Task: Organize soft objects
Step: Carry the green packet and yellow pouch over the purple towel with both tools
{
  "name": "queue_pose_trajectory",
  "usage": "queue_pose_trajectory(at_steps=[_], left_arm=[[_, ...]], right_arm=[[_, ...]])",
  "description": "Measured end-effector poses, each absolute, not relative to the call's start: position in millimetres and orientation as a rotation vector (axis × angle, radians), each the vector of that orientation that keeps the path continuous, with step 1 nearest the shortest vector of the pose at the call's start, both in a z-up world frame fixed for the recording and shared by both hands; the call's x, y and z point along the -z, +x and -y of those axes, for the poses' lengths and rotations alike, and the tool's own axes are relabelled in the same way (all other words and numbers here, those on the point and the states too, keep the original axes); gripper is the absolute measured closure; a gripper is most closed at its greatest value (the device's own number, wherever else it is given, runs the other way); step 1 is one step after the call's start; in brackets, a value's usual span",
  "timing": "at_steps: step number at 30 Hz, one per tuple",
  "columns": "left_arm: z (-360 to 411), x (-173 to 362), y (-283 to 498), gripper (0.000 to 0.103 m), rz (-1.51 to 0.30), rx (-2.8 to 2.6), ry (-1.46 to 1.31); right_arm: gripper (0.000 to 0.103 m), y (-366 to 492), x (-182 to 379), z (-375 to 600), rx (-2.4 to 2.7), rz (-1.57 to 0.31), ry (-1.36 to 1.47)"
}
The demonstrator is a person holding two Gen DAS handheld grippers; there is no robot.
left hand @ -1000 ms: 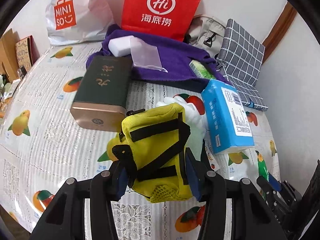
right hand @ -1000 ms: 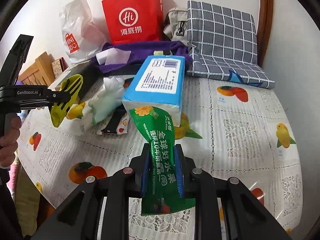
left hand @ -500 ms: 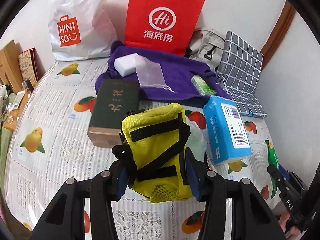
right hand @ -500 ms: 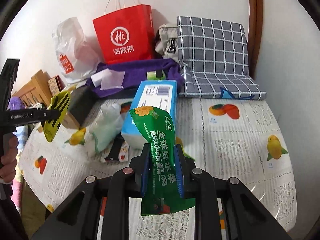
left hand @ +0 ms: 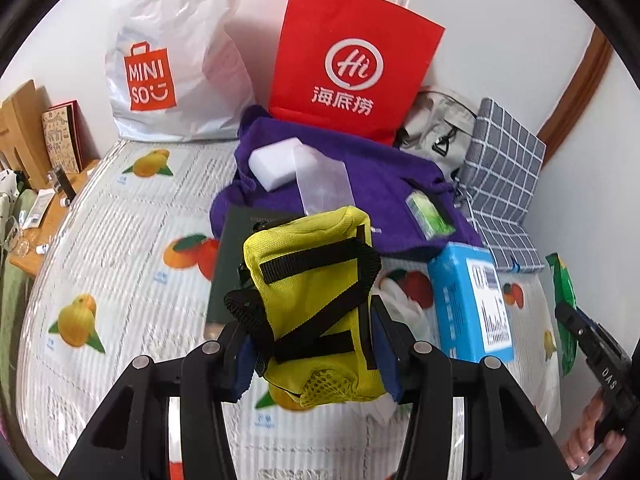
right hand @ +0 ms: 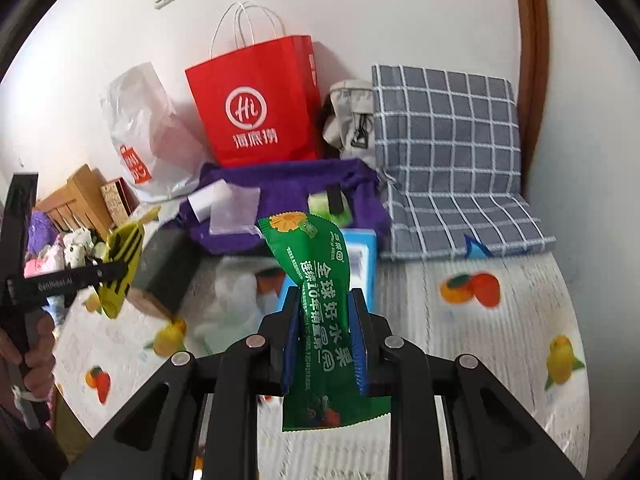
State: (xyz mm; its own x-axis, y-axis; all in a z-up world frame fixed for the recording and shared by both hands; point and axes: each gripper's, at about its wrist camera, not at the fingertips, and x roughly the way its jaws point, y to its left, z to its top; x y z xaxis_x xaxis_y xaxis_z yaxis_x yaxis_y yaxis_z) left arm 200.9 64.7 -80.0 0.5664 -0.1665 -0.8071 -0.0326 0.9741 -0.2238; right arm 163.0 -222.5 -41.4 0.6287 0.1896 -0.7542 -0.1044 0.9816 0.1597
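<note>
Both lifted clear for carrying: left gripper [left hand: 312, 344] pinching yellow pouch [left hand: 316, 300], right gripper [right hand: 325, 332] pinching green packet [right hand: 320, 304].

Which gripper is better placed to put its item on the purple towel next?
Probably left: the left gripper, shut on the yellow fabric pouch, sits just before the purple towel. The right gripper holds a green snack packet farther back.

your left tool [left hand: 314, 344] is matte black, with angular linked arms, silver round screw heads at the joints and blue pads inside its fingers [left hand: 386, 356]. your right tool [right hand: 325, 344] is built the same; seen at 4 o'clock in the left view, its body carries white "das" lettering. bare skin shows on your right hand [left hand: 592, 436] and left hand [right hand: 38, 364].
</note>
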Motion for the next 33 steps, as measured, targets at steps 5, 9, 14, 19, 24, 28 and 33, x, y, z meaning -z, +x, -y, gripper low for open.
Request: queue_pose_trajectory(at_steps=[5, 9, 14, 19, 24, 28, 33], left_arm=[[-69.2, 72.4, 225.2, 0.055, -0.954, 0.063, -0.204], [-73.1, 69.6, 243.3, 0.055, -0.951, 0.051, -0.205], [-75.7, 68.5, 264.7, 0.055, -0.952, 0.033, -0.187], [-76.7, 67.9, 283.3, 0.055, -0.944, 0.012, -0.166], [-78.7, 72.9, 301.6, 0.054, -0.96, -0.002, -0.16], [-81.0, 74.2, 309.6, 0.054, -0.96, -0.002, -0.163], [-82.1, 76.0, 326.8, 0.054, -0.961, 0.0, -0.169]], right_arm=[[0.08, 195.1, 34.5, 216.5, -0.183, -0.864, 0.118], [0.08, 222.3, 31.4, 213.4, -0.212, -0.851, 0.125], [0.08, 254.4, 33.2, 210.9, -0.218, -0.86, 0.118], [0.08, 281.7, 34.2, 207.4, -0.223, -0.863, 0.116], [0.08, 308.2, 40.6, 199.4, -0.228, -0.882, 0.1], [0.08, 329.3, 49.8, 192.8, -0.245, -0.9, 0.098], [0.08, 353.3, 62.0, 184.0, -0.27, -0.927, 0.105]])
